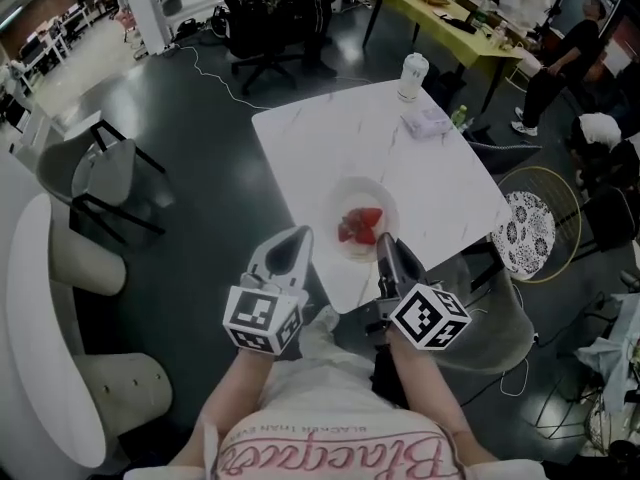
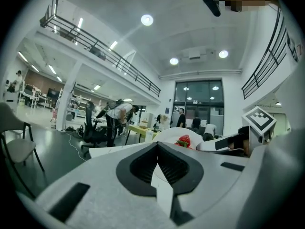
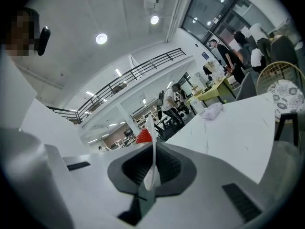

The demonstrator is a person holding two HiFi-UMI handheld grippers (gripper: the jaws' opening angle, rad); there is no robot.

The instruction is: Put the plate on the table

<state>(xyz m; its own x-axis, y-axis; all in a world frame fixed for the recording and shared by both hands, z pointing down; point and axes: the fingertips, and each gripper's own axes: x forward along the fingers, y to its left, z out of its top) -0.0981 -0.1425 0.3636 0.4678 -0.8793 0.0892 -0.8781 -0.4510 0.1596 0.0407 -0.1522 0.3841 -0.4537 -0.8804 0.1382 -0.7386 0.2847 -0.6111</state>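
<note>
A: Where was the plate (image 1: pixel 352 196)?

B: It sat over the white counter (image 1: pixel 330 128), close to the near edge, with strawberries (image 1: pixel 361 225) on it. Whether it fully rested there could not be told.

A: And the right gripper (image 1: pixel 385 251)?

B: It was clamped on the plate's near rim, the thin white edge pinched between both jaws.

A: The left gripper (image 1: pixel 293 240)?

B: Its jaws were closed together with nothing in them, and it hung just beside the plate at the counter's edge. A cup (image 1: pixel 413 76) and a crumpled tissue (image 1: pixel 428 121) stood at the far side.
</note>
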